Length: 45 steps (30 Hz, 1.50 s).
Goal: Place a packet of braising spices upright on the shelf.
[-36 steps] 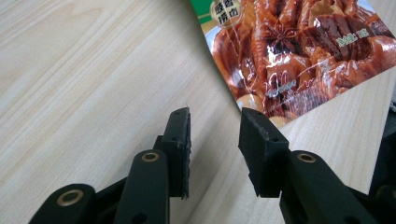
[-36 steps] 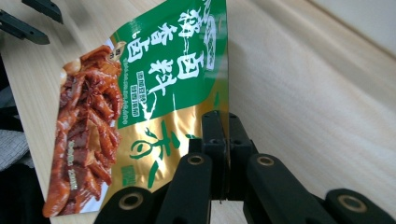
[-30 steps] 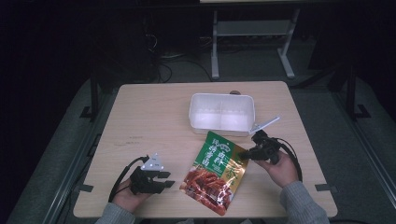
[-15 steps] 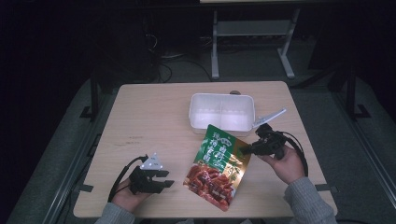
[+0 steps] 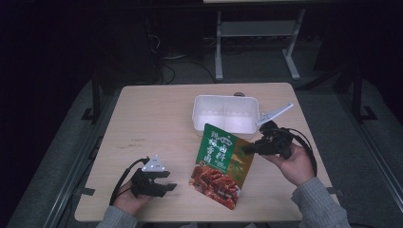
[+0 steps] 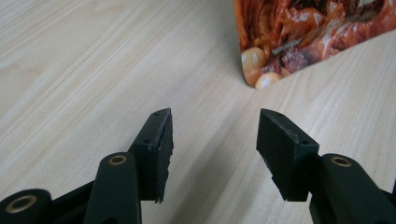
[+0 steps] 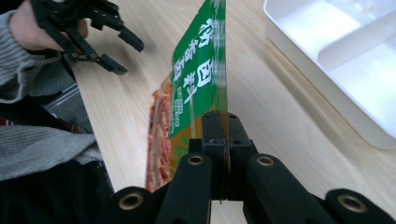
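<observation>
Pouch (image 5: 219,164): green top, red food print below, tilted, lower edge on surface (image 5: 152,123), near tray (image 5: 225,113). Right gripper (image 5: 247,148): held level, fingers pinching pouch's upper edge. Left gripper (image 5: 170,180): low over surface, fingers spread, just opened wider, nothing between.
</observation>
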Available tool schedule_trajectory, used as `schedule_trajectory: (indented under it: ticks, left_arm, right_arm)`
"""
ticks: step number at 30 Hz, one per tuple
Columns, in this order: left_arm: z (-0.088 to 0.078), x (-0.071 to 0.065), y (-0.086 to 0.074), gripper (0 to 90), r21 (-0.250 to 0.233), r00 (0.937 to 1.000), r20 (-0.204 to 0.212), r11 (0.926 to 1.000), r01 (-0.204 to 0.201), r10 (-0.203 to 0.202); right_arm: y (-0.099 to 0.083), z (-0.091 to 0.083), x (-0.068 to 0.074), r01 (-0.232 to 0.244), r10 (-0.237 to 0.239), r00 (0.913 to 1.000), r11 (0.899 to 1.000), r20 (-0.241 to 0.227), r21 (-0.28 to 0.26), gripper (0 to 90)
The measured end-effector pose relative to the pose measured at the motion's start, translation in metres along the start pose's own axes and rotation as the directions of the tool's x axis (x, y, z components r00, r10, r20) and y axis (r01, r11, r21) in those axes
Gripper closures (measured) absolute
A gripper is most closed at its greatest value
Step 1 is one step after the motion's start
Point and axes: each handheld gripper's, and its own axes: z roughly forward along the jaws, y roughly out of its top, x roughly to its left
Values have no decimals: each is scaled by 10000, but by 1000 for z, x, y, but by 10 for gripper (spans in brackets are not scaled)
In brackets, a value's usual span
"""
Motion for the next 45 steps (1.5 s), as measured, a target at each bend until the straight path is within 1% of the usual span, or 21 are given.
schedule_trajectory:
  ticks: [3, 9, 13, 18, 20, 23, 25, 28, 30, 38, 42, 45]
  left_arm:
    - [0, 1, -1, 427, -29, 10000, -10, 10000, 92, -92]
    - [1, 3, -2, 403, 29, 9999, -50, 9999, 121, -121]
    - [0, 4, -2, 399, -31, 9999, -33, 9999, 135, -135]
    - [0, 4, -1, 397, -54, 9999, -36, 9999, 137, -137]
    - [0, 4, -1, 398, -65, 9999, -45, 9999, 142, -142]
    - [-1, 4, -1, 399, -76, 10000, -63, 9999, 69, -70]
    - [-1, 4, -1, 399, -110, 10000, -76, 9999, 63, -64]
    - [-1, 5, -1, 399, -118, 9999, -74, 9999, 101, -102]
    - [-1, 6, -1, 399, -97, 9999, -84, 9999, 82, -83]
    - [0, 5, -1, 399, -125, 10000, -45, 9999, 66, -67]
    - [0, 6, -1, 398, -138, 10000, -29, 9999, 74, -74]
    - [0, 6, -1, 396, -109, 10000, -26, 9999, 70, -71]
  right_arm:
    - [5, -7, 7, 232, -232, 9997, 9997, -21, -14, 900]
    - [10, -14, 16, 469, -471, 9986, 9989, -232, -95, 900]
    - [13, -18, 22, 594, -597, 9978, 9982, -304, -125, 900]
    - [18, -26, 33, 870, -873, 9959, 9961, -216, -151, 900]
    - [20, -29, 39, 1008, -1011, 9945, 9948, -267, -146, 900]
    - [23, -33, 42, 1033, -1041, 9937, 9944, -423, -205, 900]
    - [25, -37, 43, 1034, -1041, 9940, 9944, -329, -211, 900]
    - [27, -42, 41, 906, -913, 9955, 9954, -235, -303, 900]
    - [29, -46, 39, 902, -903, 9959, 9955, -28, -283, 900]
    - [37, -57, 31, 771, -759, 9963, 9966, 403, -276, 900]
    - [40, -61, 29, 735, -718, 9965, 9965, 439, -390, 900]
    - [42, -63, 28, 722, -701, 9959, 9967, 564, -364, 900]
